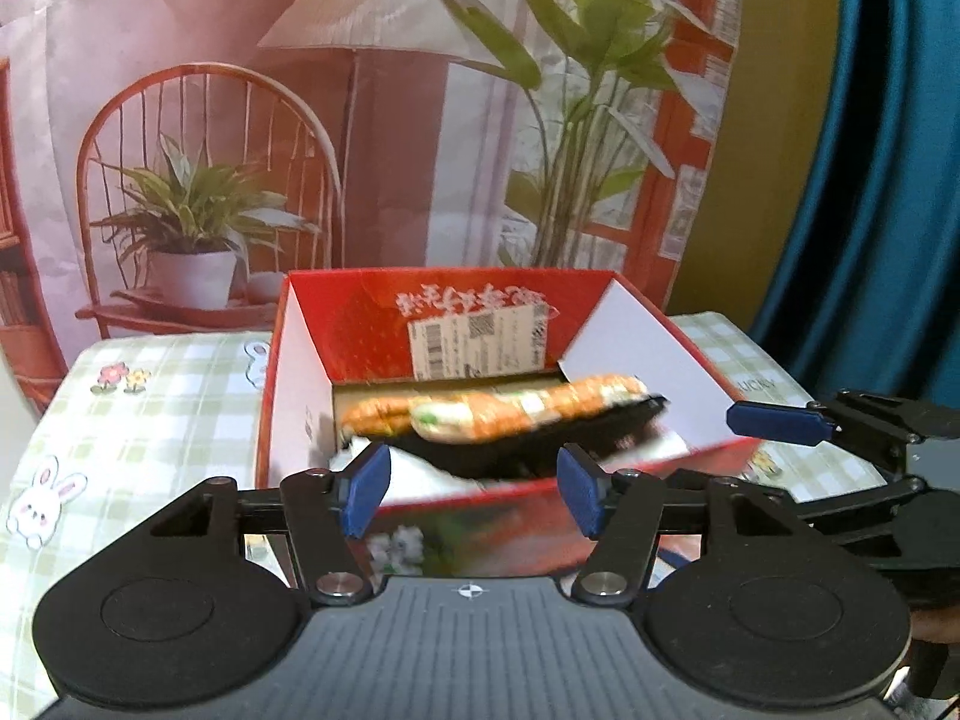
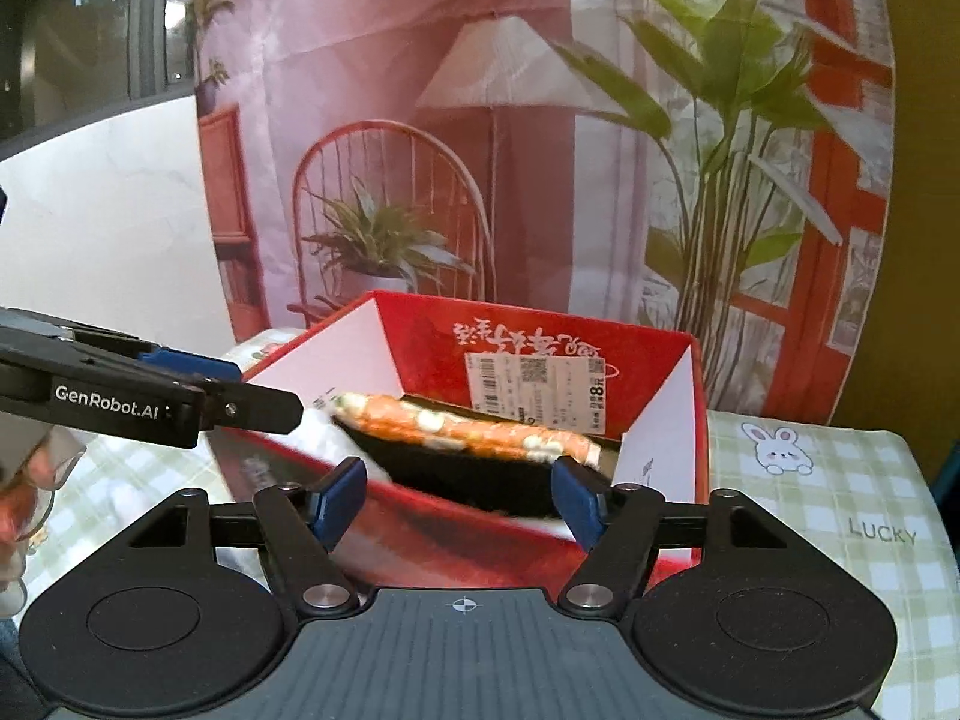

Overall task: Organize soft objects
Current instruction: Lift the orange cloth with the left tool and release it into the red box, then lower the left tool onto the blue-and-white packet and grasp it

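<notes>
Box: a red cardboard box (image 1: 630, 324) with white inner walls and a printed label on its far wall; it stands on the checked tablecloth (image 1: 150, 396) and serves as the bin for the soft things.
Soft things: a folded cloth (image 1: 498, 414) in orange, white and green lies inside the box on top of a black pad (image 1: 528, 444); both sag and curve like limp fabric. Their edges are blurred, so I cannot tell whether they have settled or are dropping in.
Left gripper: the left gripper (image 1: 474, 495) hangs at the near rim of the box, blue pads wide apart, holding nothing.
Right gripper: the right gripper (image 2: 459, 498) faces the same near rim, jaws spread wide and empty, the cloth beyond its tips.
Why so: both appear to have let go over the box, leaving the pile free.
Surface: the tablecloth is pale green plaid with rabbit prints, soft and slightly wrinkled under the box.
</notes>
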The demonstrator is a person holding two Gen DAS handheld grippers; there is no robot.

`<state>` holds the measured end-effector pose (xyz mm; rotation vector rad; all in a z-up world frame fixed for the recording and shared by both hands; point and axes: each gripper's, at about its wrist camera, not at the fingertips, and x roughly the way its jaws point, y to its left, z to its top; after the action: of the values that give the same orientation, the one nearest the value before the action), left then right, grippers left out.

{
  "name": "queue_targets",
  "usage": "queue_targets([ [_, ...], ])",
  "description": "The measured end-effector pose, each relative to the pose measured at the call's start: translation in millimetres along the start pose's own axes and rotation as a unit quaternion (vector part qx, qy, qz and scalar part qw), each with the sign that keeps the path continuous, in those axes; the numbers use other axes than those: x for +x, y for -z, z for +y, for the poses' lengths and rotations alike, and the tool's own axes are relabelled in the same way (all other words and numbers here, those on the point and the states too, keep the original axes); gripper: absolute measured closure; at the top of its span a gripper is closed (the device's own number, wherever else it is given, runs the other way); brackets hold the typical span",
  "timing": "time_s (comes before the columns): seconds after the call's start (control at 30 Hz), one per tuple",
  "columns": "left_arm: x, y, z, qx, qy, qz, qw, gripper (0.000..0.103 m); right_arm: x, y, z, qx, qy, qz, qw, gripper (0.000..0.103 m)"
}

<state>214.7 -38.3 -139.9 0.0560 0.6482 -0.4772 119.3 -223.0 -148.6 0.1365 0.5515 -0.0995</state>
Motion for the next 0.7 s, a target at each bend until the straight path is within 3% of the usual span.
queue_targets([
  [0.23,-10.8,27.2,-7.9,-0.019,0.017,0.018,0.9995,0.04,-12.7,32.3,13.5,0.014,0.006,0.019,1.0,0.038],
  [0.5,-4.1,60.9,5.3,-0.089,0.027,0.052,0.9942,0.045,-25.0,71.8,24.0,0.022,0.017,0.049,0.998,0.038],
  [0.7,2.5,69.6,7.6,-0.092,0.027,0.073,0.9927,0.045,-28.8,84.3,10.0,0.083,0.008,0.062,0.995,0.035],
])
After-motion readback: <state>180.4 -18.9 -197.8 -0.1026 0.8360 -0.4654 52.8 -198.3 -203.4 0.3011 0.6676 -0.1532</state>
